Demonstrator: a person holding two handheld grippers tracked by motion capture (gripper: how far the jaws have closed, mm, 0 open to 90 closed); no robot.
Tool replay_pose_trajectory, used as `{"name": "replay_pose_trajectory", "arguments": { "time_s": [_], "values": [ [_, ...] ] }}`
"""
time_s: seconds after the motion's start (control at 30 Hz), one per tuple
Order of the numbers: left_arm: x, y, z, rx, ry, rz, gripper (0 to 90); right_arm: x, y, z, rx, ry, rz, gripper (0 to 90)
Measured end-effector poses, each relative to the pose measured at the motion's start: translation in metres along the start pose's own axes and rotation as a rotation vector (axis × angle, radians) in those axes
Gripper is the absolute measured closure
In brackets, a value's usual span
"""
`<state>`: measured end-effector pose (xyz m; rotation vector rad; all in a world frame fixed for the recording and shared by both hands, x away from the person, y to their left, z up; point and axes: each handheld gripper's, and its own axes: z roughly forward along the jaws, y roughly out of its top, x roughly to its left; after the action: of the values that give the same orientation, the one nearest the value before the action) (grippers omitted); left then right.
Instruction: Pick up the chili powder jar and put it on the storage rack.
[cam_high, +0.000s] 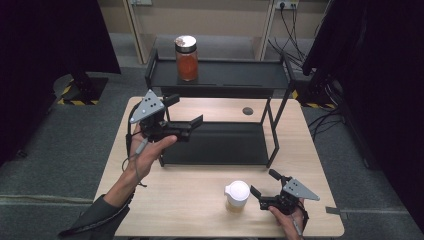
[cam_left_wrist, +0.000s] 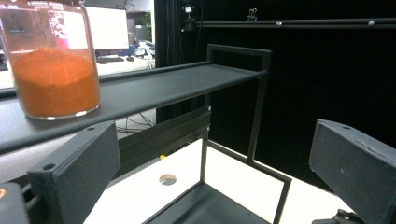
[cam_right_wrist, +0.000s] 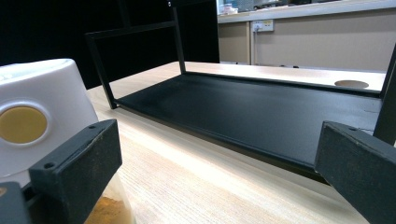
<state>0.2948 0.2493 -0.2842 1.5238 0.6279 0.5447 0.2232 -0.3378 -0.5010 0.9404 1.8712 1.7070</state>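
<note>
Right gripper (cam_high: 261, 196) is held with jaws spread, the white-lidded jar (cam_high: 237, 196) just beside its left jaw, positioned for grasping; left gripper (cam_high: 192, 124), likewise spread and empty, is raised beneath the orange-filled jar (cam_high: 186, 58) on the rack's upper shelf (cam_high: 235, 75).

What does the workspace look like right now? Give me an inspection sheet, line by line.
Surface: light wooden table with a round grommet hole.
Job's things: white-lidded jar on the table beside the right hand-held gripper; jar of orange powder on the upper shelf of the black rack.
Clutter: nothing seen.
Grippers: left hand-held gripper open, empty, above the lower shelf; right one open, empty.
Cables: thin lead at the left hand; loose cables on the floor.
Surroundings: grey carpet, black curtains.
</note>
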Motion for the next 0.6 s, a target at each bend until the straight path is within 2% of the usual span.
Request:
{"name": "replay_pose_trajectory", "arguments": {
  "time_s": [0.6],
  "values": [
    [-0.003, -0.047, -0.014, 0.012, -0.039, -0.027, 1.3, 0.000, 0.000, 0.000, 0.001, 0.001, -0.002, 1.0]
  ]
}}
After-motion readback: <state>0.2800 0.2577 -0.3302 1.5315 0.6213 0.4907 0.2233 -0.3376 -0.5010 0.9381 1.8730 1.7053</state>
